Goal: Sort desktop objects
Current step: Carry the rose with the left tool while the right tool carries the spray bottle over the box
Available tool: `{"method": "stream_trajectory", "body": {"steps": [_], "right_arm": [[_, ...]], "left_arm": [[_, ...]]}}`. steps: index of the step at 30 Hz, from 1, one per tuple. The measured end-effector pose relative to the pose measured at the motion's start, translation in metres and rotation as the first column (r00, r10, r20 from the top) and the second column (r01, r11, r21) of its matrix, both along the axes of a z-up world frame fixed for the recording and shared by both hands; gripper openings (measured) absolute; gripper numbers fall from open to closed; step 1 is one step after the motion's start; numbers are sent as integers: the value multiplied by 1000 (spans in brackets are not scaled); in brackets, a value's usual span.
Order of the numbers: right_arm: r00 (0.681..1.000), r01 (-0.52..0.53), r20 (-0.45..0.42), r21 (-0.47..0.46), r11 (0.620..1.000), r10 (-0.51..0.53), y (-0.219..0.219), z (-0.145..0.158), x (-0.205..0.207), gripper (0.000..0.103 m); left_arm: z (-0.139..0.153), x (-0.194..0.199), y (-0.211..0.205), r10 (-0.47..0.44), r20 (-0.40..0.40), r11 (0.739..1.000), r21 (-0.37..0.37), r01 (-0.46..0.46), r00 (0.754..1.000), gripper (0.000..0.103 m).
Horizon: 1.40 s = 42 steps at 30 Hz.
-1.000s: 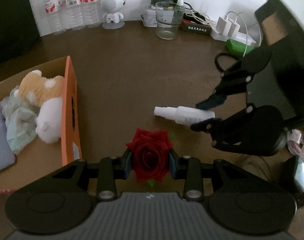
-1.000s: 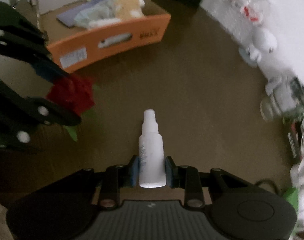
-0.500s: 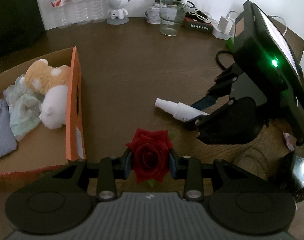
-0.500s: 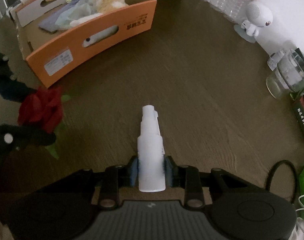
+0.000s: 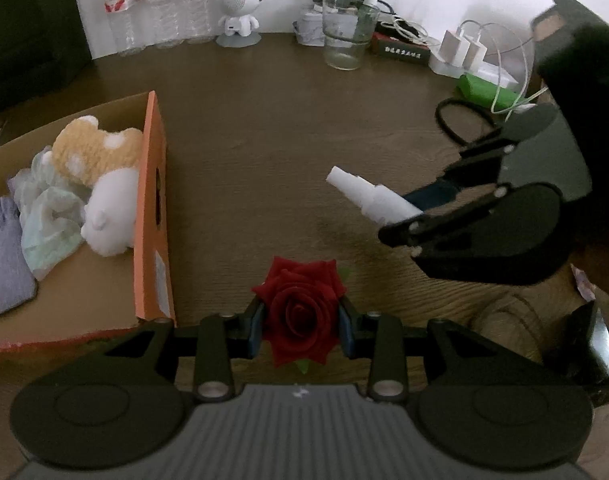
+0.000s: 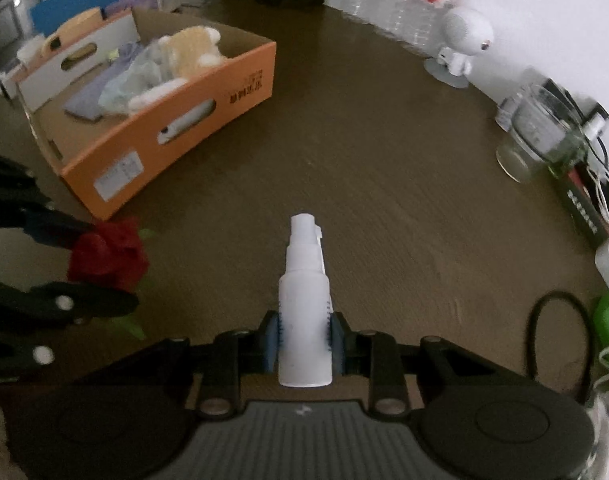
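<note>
My left gripper (image 5: pixel 300 320) is shut on a red rose (image 5: pixel 300 312), held above the brown table. The rose also shows in the right wrist view (image 6: pixel 106 254). My right gripper (image 6: pixel 304 334) is shut on a white spray bottle (image 6: pixel 304 312), nozzle pointing away; the bottle also shows in the left wrist view (image 5: pixel 370 198), to the right of the rose. An orange cardboard box (image 5: pixel 152 216) stands to the left and holds a plush toy (image 5: pixel 96 152), crumpled cloths and a purple cloth. The box also shows in the right wrist view (image 6: pixel 176 128).
Along the back wall stand water bottles (image 5: pixel 152 4), a white robot figure (image 5: pixel 238 8), a glass cup (image 5: pixel 346 34), chargers with cables (image 5: pixel 464 48) and a green item (image 5: pixel 484 90). A black cable loop (image 6: pixel 560 340) lies at the right.
My right gripper has lifted the spray bottle and tilted it upward. The left gripper has drawn slightly back with the rose, and the box is nearer in its view.
</note>
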State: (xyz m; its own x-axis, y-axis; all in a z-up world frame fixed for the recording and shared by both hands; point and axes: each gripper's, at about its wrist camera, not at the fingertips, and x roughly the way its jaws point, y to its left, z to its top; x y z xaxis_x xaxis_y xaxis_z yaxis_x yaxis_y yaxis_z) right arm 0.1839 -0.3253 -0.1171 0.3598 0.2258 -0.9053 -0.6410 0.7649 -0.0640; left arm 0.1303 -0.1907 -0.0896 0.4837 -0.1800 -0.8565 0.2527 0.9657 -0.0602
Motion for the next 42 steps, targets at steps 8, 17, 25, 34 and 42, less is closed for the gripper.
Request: {"method": "stream_trajectory", "body": {"steps": [8, 17, 25, 34, 42], "right_arm": [[992, 127, -32, 63, 990, -125, -9, 21, -27, 26], [978, 209, -44, 195, 958, -204, -1, 60, -75, 26], [978, 207, -43, 273, 940, -203, 34, 85, -111, 26], [985, 174, -59, 345, 922, -164, 82, 97, -132, 26], [991, 131, -36, 379, 916, -127, 125, 106, -137, 26]], "left_arm": [[19, -14, 7, -10, 40, 1000, -21, 11, 999, 36], [50, -48, 46, 22, 80, 998, -64, -17, 997, 36], [77, -82, 102, 106, 120, 991, -94, -95, 987, 36], [98, -106, 162, 186, 162, 979, -117, -168, 969, 36], [103, -111, 207, 242, 182, 966, -138, -218, 953, 36]]}}
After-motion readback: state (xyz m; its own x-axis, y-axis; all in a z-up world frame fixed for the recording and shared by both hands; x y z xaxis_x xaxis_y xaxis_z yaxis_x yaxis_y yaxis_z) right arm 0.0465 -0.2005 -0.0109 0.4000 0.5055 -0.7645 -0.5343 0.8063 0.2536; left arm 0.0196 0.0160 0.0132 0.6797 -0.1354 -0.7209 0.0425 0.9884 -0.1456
